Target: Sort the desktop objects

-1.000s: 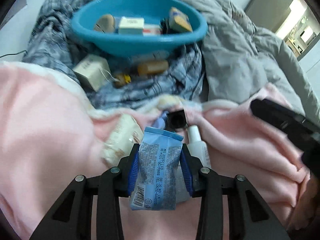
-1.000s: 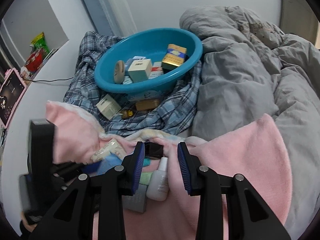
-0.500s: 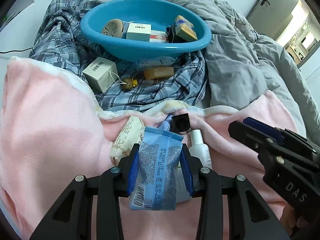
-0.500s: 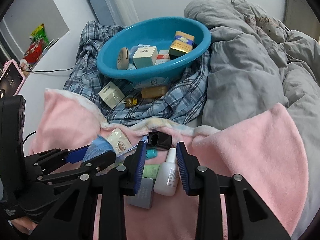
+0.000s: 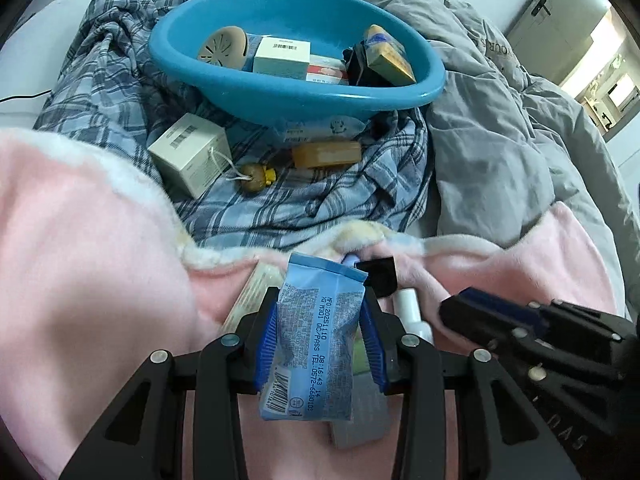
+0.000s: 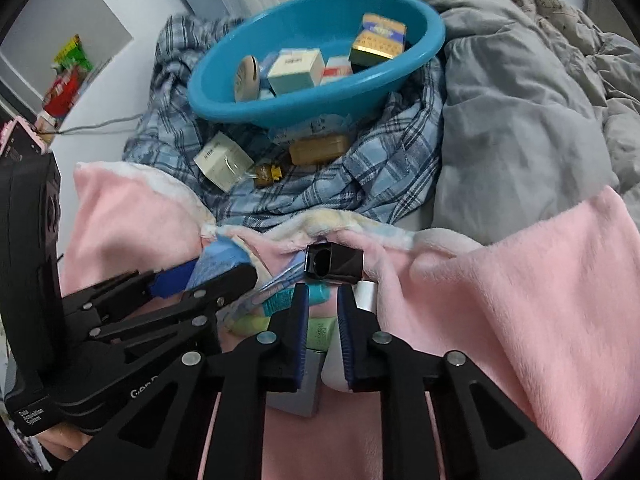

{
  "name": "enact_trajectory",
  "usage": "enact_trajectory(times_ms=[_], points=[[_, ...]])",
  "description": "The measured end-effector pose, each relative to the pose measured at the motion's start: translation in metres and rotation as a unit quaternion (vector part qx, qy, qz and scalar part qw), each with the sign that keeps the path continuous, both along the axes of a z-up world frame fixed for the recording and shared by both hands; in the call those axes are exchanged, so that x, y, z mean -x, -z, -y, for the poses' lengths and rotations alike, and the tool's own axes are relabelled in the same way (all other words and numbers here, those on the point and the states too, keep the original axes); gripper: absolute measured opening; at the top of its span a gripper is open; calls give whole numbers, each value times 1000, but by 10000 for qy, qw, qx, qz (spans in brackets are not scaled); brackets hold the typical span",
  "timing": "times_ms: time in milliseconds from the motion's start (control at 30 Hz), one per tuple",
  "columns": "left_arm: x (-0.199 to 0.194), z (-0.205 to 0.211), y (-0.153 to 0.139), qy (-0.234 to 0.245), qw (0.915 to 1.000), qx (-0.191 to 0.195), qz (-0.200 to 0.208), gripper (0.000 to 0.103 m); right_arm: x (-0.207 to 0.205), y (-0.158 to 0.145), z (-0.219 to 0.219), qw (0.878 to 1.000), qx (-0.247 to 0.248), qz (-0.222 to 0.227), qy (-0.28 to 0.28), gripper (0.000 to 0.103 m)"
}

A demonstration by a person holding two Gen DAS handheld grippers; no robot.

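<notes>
Blue snack packet (image 5: 316, 344): pinched upright between the left gripper's (image 5: 320, 342) pads, above the pink blanket (image 5: 100, 248). Right gripper (image 6: 322, 332): jaws just closing, nearly together over a pale green tube (image 6: 320, 334), grip uncertain; white bottle (image 6: 366, 296) and black cap (image 6: 334, 267) just beside. Beyond, on plaid cloth (image 5: 320, 200): blue basin (image 5: 296, 96) holding boxes, white carton (image 5: 190, 154), brown bar (image 5: 326, 155).

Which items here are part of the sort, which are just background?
Job:
- blue packet, clamped in left tongs
- white bottle
- black cap
- blue basin
- white box

Background:
- plaid shirt
- grey duvet
- pink blanket
</notes>
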State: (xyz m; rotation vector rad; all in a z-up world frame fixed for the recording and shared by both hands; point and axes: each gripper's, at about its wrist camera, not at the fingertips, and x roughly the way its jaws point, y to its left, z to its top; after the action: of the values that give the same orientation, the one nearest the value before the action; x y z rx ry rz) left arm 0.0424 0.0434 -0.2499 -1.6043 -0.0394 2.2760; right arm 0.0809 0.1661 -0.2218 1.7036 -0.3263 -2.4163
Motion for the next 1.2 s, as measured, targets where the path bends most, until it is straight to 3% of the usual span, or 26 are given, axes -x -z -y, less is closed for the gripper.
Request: enact_trajectory(times_ms=[400,600,733,933,1000,1067,1200], points=[[12,6,18,-112,9998,84,147,41,33,51,-4,9982,199,559,132,14],[13,5,20,-86,9998,108,141,41,36,61,-8,9977,344,549,205,16],[13,5,20,-90,9998,89,154,41,39,70,-6,9973,320,627,189,26],[12,5,20,-82,9998,91,160,41,37,70,-3,9984,-111,470,279,26],[11,6,20,-78,9998,94,162,41,35,67,-1,9986,-238,394,251,23],[11,5,20,-75,9998,102,159,41,33,64,1,9988,-310,311,206,12],[11,5,19,-78,9998,103,158,41,29,56,-4,9990,-255,143,347,8]])
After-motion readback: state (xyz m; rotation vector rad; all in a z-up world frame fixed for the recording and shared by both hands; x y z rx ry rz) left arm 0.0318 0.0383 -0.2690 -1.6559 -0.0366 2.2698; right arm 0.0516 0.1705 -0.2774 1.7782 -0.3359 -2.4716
